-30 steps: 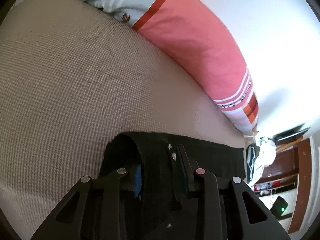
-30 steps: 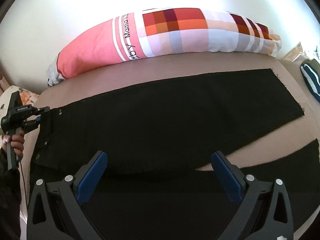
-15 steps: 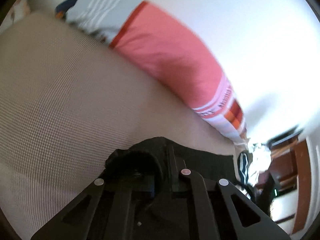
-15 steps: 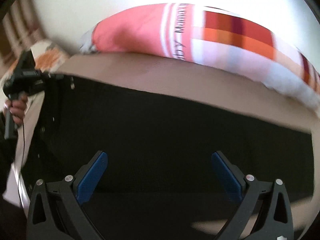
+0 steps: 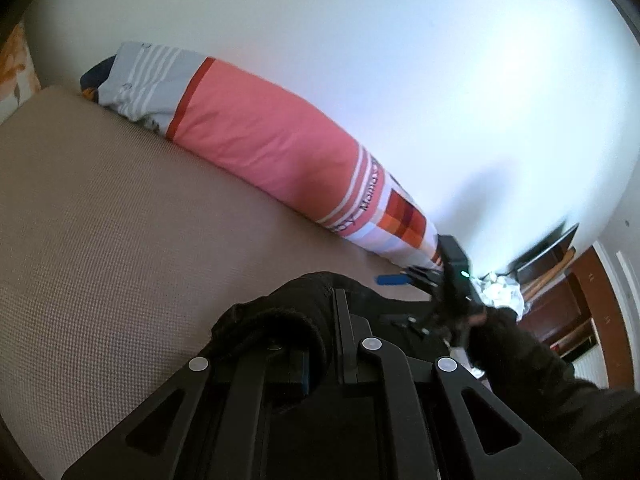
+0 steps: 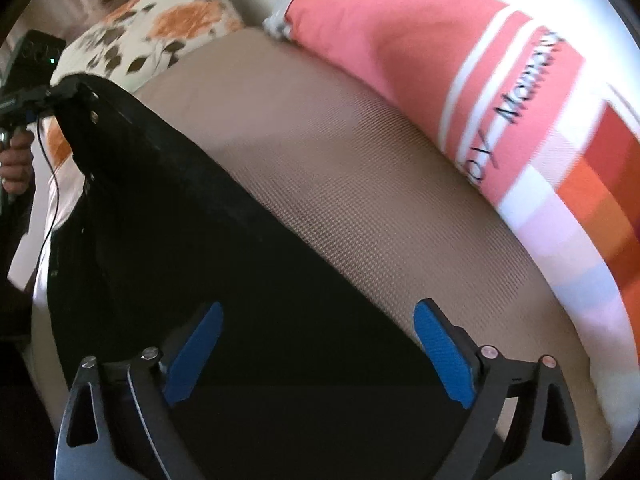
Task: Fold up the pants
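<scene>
The black pants (image 6: 208,264) lie on the beige mattress (image 6: 360,168). My left gripper (image 5: 320,360) is shut on the pants' waistband (image 5: 288,320) and holds that corner lifted; in the right wrist view it shows at the far left (image 6: 60,92), with the waistband corner raised. My right gripper (image 6: 316,352) is open, with blue pads (image 6: 440,352) spread over the black cloth near its upper edge. It also shows in the left wrist view (image 5: 412,278), blurred, above the pants.
A long pink, striped and checked bolster pillow (image 5: 280,152) lies along the white wall (image 5: 400,60). A floral pillow (image 6: 160,28) sits at the head of the bed. Brown furniture and crumpled clothes (image 5: 500,292) stand beyond the bed's far end.
My left gripper has lifted the waistband off the mattress. My right gripper has swung left toward the waistband, and now shows in the left wrist view.
</scene>
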`<action>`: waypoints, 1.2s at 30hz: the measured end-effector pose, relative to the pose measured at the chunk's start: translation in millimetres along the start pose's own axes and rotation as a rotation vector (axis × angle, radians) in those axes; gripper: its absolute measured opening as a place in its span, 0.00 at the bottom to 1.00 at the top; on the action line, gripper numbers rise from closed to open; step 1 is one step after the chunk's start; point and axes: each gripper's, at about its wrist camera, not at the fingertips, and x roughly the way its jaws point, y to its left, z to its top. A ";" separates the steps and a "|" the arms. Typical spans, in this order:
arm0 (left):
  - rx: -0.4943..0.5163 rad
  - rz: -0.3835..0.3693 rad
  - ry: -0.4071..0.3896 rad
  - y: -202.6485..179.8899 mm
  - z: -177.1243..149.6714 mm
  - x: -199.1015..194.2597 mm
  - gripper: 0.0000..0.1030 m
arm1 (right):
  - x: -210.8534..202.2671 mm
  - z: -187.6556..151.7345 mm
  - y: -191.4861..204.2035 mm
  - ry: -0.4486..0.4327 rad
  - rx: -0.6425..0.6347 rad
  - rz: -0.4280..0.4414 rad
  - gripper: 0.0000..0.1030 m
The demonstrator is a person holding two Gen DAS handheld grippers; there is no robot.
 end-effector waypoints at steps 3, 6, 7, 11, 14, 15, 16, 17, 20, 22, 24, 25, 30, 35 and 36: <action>0.024 0.010 -0.010 -3.9 -0.4 -4.7 0.08 | 13.4 5.0 -9.3 0.068 -0.054 0.066 0.72; 0.025 0.011 -0.013 -1.4 -0.2 -6.9 0.08 | 26.2 0.7 -21.2 0.140 -0.075 0.065 0.53; 0.021 0.011 -0.008 0.4 0.1 -5.5 0.08 | 28.9 -1.2 -25.7 0.156 -0.068 0.068 0.50; 0.019 0.024 0.007 5.6 0.2 0.8 0.08 | 28.7 -9.2 -27.0 0.154 -0.062 0.039 0.14; 0.025 0.033 0.005 8.0 0.6 1.9 0.08 | 17.7 -16.7 -13.1 0.112 -0.056 -0.041 0.09; 0.025 0.041 0.006 9.0 0.9 1.8 0.08 | 13.5 -18.2 -6.6 0.096 -0.058 -0.070 0.09; 0.024 0.042 0.010 9.7 1.0 0.7 0.08 | 7.1 -20.5 1.0 0.074 -0.059 -0.111 0.09; 0.034 0.046 0.010 9.4 1.0 -0.8 0.08 | -1.2 -23.3 9.5 0.049 -0.048 -0.157 0.09; 0.061 0.056 0.016 7.2 -2.0 -8.0 0.09 | -24.5 -31.2 35.3 -0.011 -0.031 -0.276 0.09; 0.082 0.063 0.022 4.5 -7.1 -15.2 0.09 | -43.8 -41.8 55.4 -0.043 -0.019 -0.344 0.09; 0.097 0.056 0.027 2.1 -16.7 -25.1 0.09 | -62.7 -55.5 80.9 -0.076 -0.006 -0.392 0.09; 0.103 0.054 0.029 1.1 -22.3 -30.5 0.09 | -72.3 -64.5 95.5 -0.093 0.005 -0.406 0.09; 0.175 0.046 0.055 -8.2 -60.1 -59.7 0.09 | -105.1 -110.7 145.0 -0.159 0.090 -0.411 0.09; 0.231 0.071 0.110 -2.8 -106.4 -84.7 0.12 | -101.1 -144.0 185.9 -0.156 0.148 -0.350 0.09; 0.240 0.082 0.131 1.2 -117.4 -88.7 0.13 | -100.3 -151.5 191.0 -0.153 0.161 -0.331 0.09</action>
